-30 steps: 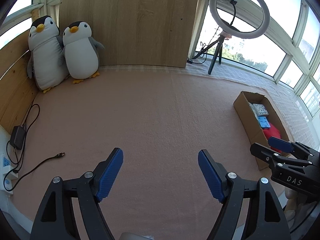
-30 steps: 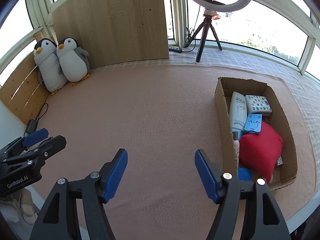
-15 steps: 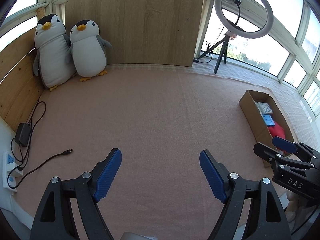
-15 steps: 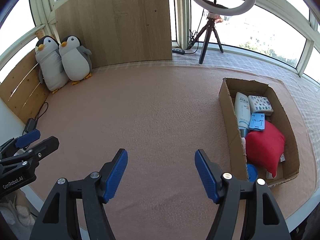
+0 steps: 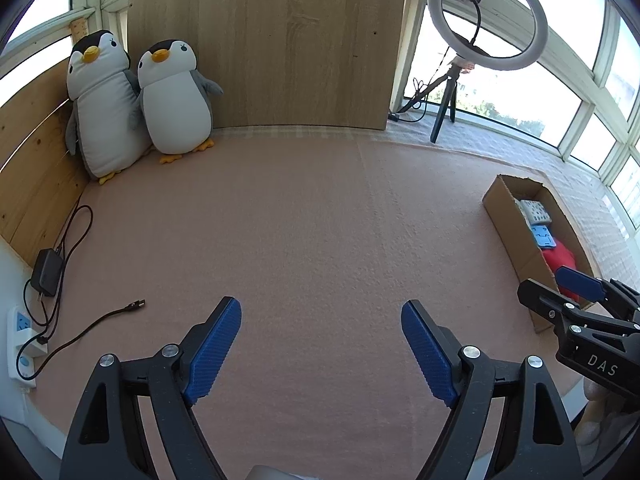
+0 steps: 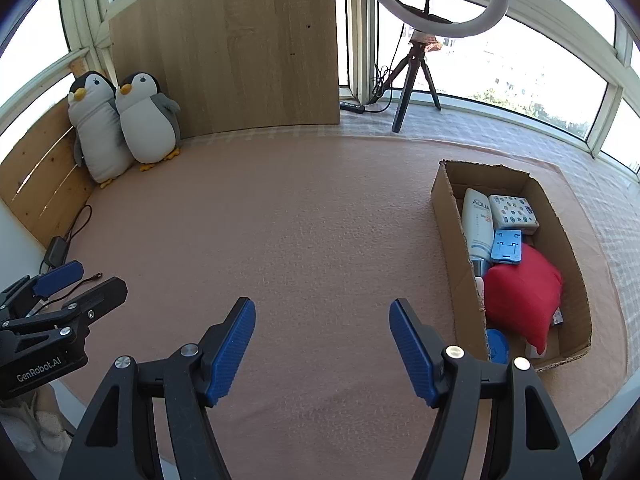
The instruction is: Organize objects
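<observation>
At the far left, two plush penguins stand upright against the wooden boards, side by side and touching. The left gripper hangs near, jaws spread wide and empty, over bare pink cloth. The right gripper is likewise wide open and empty. To its right lies the cardboard box, long axis running near to far, holding a red pouch, so the right hand is nearer it.

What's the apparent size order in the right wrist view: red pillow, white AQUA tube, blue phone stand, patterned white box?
1. red pillow, clearly largest.
2. white AQUA tube and patterned white box: similar apparent area, tube longer, its lower end hidden; not ranked.
3. blue phone stand, smallest.
</observation>
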`<move>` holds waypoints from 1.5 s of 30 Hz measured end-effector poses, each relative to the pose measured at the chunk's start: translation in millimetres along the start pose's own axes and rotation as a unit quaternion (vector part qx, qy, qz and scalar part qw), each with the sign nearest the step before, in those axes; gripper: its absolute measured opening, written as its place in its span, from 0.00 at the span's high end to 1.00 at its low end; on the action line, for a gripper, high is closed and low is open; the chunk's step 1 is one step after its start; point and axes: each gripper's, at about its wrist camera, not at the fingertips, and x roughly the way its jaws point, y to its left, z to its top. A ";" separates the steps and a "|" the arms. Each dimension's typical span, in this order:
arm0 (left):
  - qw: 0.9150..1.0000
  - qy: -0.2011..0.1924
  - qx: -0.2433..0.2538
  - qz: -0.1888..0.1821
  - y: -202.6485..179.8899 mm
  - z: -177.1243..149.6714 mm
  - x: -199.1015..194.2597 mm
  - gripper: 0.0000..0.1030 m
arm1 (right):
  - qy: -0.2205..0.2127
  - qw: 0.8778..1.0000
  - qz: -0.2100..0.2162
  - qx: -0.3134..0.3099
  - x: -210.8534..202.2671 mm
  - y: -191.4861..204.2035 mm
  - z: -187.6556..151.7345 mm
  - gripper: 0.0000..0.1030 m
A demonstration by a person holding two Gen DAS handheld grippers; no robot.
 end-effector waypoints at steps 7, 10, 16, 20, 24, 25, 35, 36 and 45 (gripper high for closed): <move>1.000 0.001 -0.004 0.003 1.5 1.2 1.1 0.17 | 0.003 1.000 0.000 -0.005 2.3 1.2 1.4 0.36; 1.000 0.001 -0.004 0.004 1.2 0.9 1.4 0.17 | 0.003 1.000 -0.001 -0.004 2.7 0.2 1.9 0.36; 1.000 0.002 -0.004 0.003 1.7 1.0 1.3 0.17 | 0.003 1.000 0.001 -0.005 2.8 0.1 2.6 0.36; 1.000 0.002 -0.001 0.003 0.9 0.8 2.1 0.16 | 0.005 1.000 0.002 -0.004 3.0 -0.4 3.2 0.36; 1.000 0.004 0.001 0.004 -1.0 -0.2 3.7 0.15 | 0.004 1.000 0.000 -0.003 3.2 -0.9 3.6 0.36; 1.000 0.005 0.001 0.004 -1.4 -0.5 4.0 0.15 | 0.004 1.000 0.000 -0.003 3.2 -1.0 3.6 0.36; 1.000 0.008 0.001 0.005 -1.4 -0.7 6.1 0.15 | 0.005 1.000 0.001 0.001 4.5 -6.0 2.4 0.36; 1.000 0.008 0.001 0.005 -0.5 -0.3 6.5 0.15 | 0.005 1.000 0.001 0.002 4.6 -6.3 1.9 0.36; 1.000 0.007 0.000 0.005 1.4 0.6 5.6 0.15 | 0.002 1.000 -0.001 0.001 4.1 -6.0 1.7 0.36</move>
